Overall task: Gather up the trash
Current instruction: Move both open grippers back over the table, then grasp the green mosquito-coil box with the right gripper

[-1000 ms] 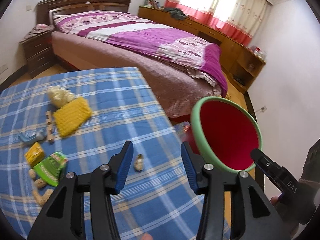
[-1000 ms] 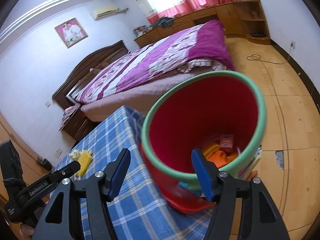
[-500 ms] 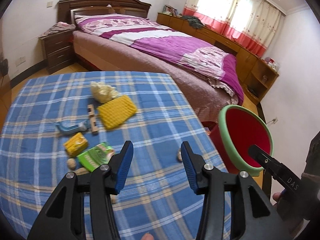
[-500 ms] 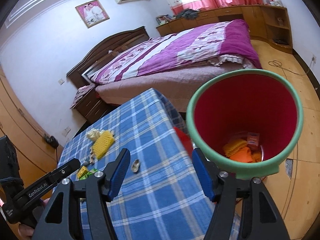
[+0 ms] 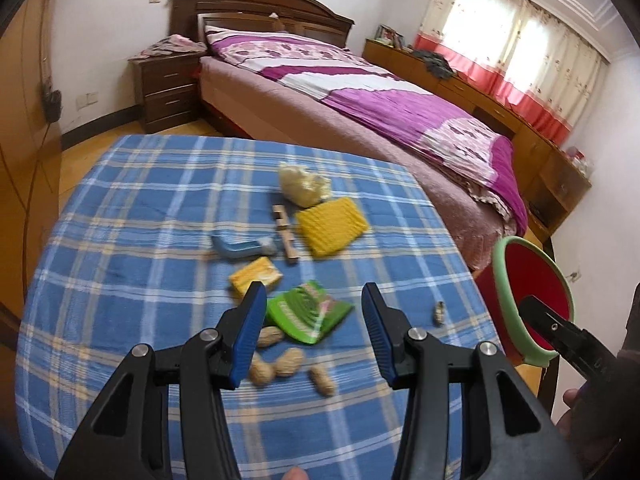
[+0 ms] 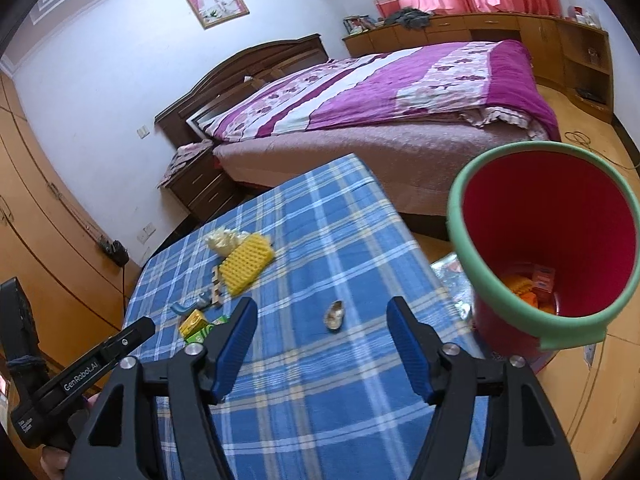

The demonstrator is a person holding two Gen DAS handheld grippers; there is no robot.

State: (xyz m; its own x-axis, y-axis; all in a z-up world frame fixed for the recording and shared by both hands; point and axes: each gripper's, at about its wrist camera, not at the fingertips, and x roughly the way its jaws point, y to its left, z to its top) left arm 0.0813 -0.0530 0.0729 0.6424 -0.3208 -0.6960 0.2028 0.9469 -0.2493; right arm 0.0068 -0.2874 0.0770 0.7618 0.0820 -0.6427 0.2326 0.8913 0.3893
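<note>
The left gripper (image 5: 314, 330) hangs with fingers spread and empty over a green wrapper (image 5: 307, 312) and some peanuts (image 5: 289, 362) on the blue checked tablecloth (image 5: 160, 208). The right gripper (image 6: 322, 346), also spread and empty, hovers near a lone peanut shell (image 6: 335, 314). Farther off lie a yellow sponge (image 5: 331, 226) and a crumpled wrapper (image 5: 302, 184). The red bin (image 6: 560, 240) stands just beside the table's right edge.

The worktop (image 5: 132, 216) wears a blue plaid cloth. On it lie a crumpled wad (image 5: 303, 189), a yellow sponge (image 5: 331, 226), a wooden clip (image 5: 285, 234), a blue tube (image 5: 245, 247), a yellow pack (image 5: 256, 276), a green wrapper (image 5: 307, 313), peanuts (image 5: 289, 363) and one shell (image 5: 439, 313) apart, near the edge.
</note>
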